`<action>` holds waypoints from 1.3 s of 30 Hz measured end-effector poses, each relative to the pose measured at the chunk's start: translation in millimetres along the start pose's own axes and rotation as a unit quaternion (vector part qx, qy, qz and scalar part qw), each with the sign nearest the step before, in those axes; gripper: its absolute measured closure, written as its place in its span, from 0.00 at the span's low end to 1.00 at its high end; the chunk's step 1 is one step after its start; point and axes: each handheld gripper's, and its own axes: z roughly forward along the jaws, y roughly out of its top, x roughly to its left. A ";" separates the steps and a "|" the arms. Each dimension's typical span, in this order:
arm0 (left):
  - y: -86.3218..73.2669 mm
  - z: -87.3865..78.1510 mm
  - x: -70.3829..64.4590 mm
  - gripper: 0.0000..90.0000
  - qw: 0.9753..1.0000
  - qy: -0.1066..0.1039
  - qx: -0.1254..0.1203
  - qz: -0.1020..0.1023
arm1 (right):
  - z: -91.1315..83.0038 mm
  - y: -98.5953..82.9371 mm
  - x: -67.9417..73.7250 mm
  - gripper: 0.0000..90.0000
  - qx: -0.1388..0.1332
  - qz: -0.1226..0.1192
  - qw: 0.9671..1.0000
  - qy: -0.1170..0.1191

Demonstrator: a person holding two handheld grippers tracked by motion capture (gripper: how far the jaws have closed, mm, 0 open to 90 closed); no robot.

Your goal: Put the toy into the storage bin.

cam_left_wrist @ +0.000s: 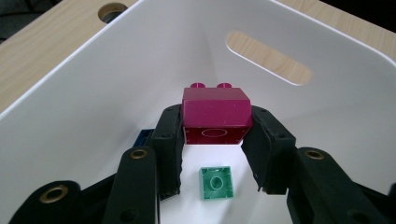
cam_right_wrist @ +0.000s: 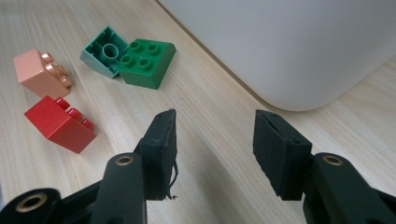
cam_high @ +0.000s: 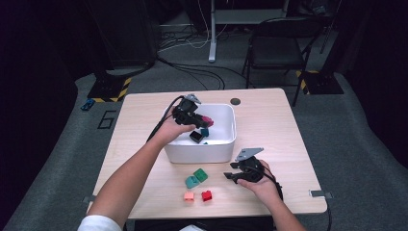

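Observation:
My left gripper [cam_high: 201,119] [cam_left_wrist: 214,140] hangs inside the white bin [cam_high: 226,144] [cam_left_wrist: 93,79], shut on a magenta brick [cam_left_wrist: 215,112] [cam_high: 206,120] held above the bin floor. Below it lie a small green brick [cam_left_wrist: 216,182] and a dark blue brick [cam_left_wrist: 145,137]. In the high view a black brick [cam_high: 196,136] and a teal brick [cam_high: 205,132] sit in the bin. My right gripper [cam_high: 230,171] [cam_right_wrist: 214,140] is open just over the table near the bin's front right corner, with nothing between its jaws. Beyond it lie a green brick [cam_right_wrist: 145,64] [cam_high: 200,175], a light teal brick [cam_right_wrist: 103,50] [cam_high: 192,182], a salmon brick [cam_right_wrist: 39,72] [cam_high: 188,196] and a red brick [cam_right_wrist: 58,122] [cam_high: 206,195].
The wooden table [cam_high: 269,130] has a round cable hole [cam_high: 235,101] behind the bin. A folding chair [cam_high: 279,45] and cables stand on the floor past the far edge.

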 end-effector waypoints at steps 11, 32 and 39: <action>-0.8 19.9 9.0 0.65 1.000 -0.002 0.015 -0.009 | 1.2 0.0 -0.3 0.55 0.000 -0.002 1.000 0.002; -3.3 -45.0 -13.8 0.58 0.999 0.014 -0.031 0.027 | 0.5 -1.0 -2.1 0.55 -0.002 0.002 1.000 0.001; -13.2 -79.8 -37.9 0.58 0.998 0.009 -0.043 0.048 | 0.6 -1.3 -2.2 0.54 -0.002 0.004 1.000 -0.002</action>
